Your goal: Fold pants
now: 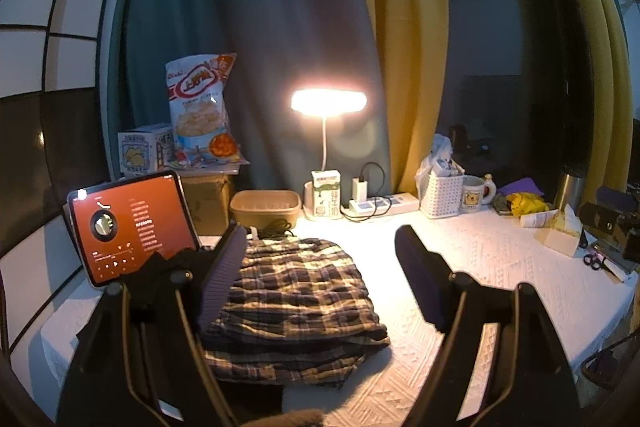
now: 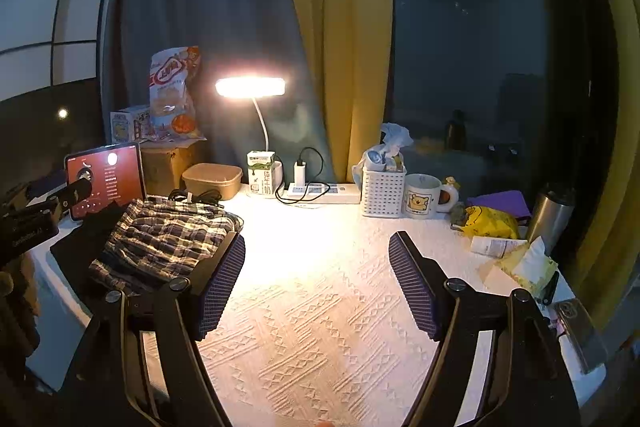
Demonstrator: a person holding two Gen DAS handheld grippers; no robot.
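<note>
Overhead, both grippers (image 1: 320,275) (image 2: 316,279) agape, empty.

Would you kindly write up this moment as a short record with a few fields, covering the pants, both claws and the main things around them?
pants: plaid pants, folded into a layered stack on the white textured tablecloth
left claw: left claw open, holding nothing, left finger over the stack's edge
right claw: right claw open, holding nothing, over bare cloth to the right of the pants
behind pants: tablet with a red screen, leaning upright
lighting: desk lamp switched on at the back
right side: white basket beside bear mug
</note>
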